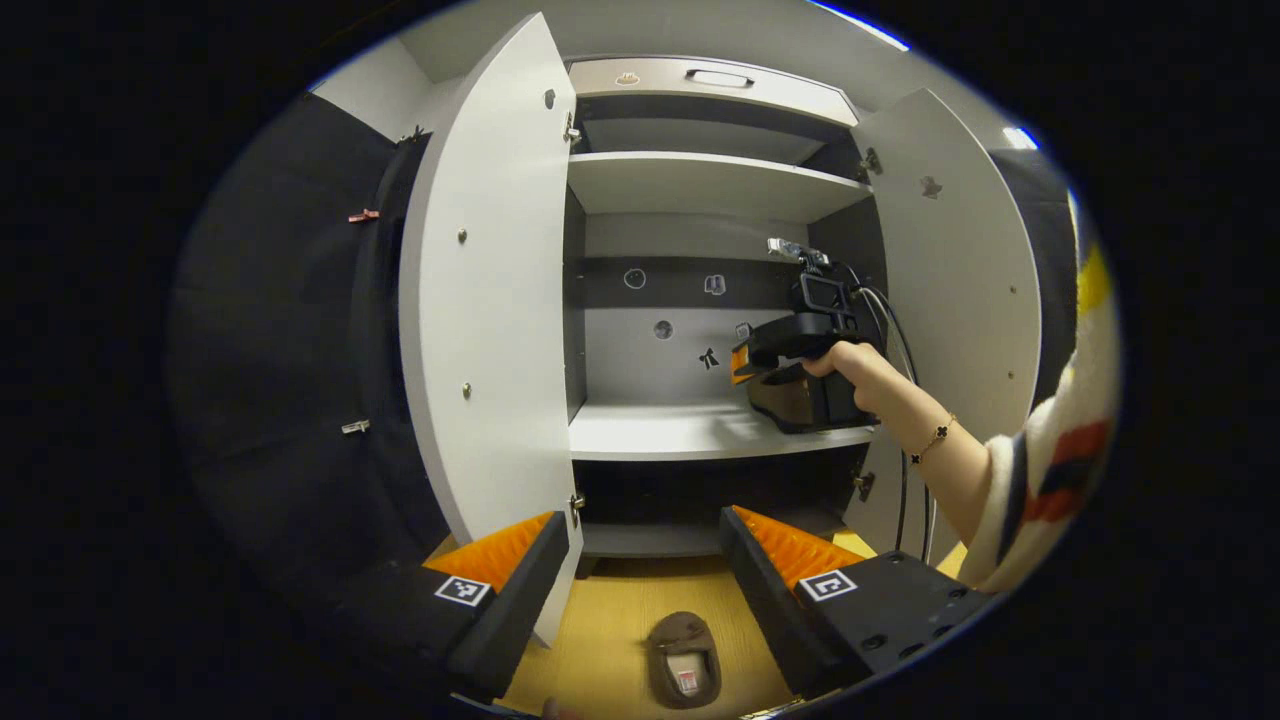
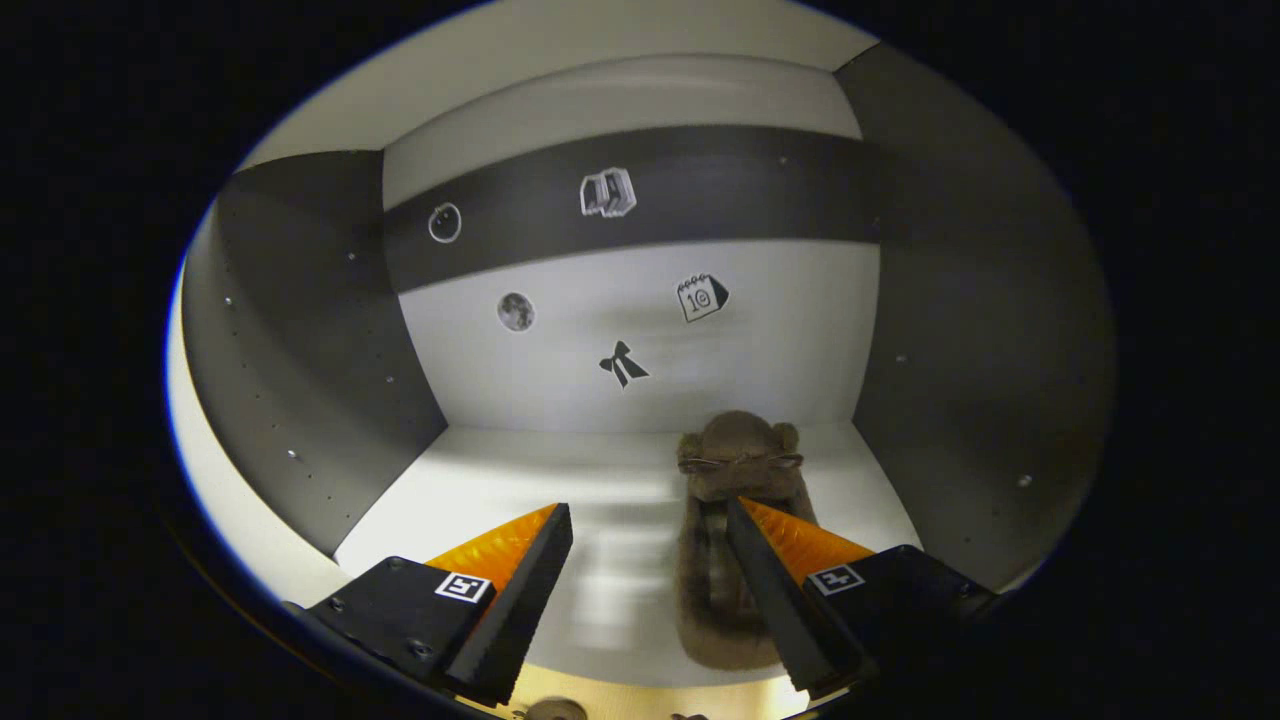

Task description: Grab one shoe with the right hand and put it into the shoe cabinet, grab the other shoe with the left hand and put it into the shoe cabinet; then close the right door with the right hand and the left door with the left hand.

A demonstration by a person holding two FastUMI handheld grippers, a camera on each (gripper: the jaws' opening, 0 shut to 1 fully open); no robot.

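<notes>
Resting on the cabinet shelf (image 2: 480, 490), one shoe (image 2: 735, 530) points heel-to-toe away from the spread right gripper (image 2: 650, 570), while the other shoe (image 1: 683, 658) lies on the floor (image 1: 610, 620) just below the spread left gripper (image 1: 645, 570), lengthwise between its fingers

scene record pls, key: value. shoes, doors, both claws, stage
shoe 1: brown, lying on the middle shelf inside the cabinet, toe toward the back wall
shoe 2: brown, on the wooden floor in front of the cabinet
left door: open
right door: open
right claw: open, inside the cabinet over shoe 1, holding nothing
left claw: open, above shoe 2, holding nothing
stage: first shoe placed; second shoe not yet grabbed; doors not yet closed
</notes>
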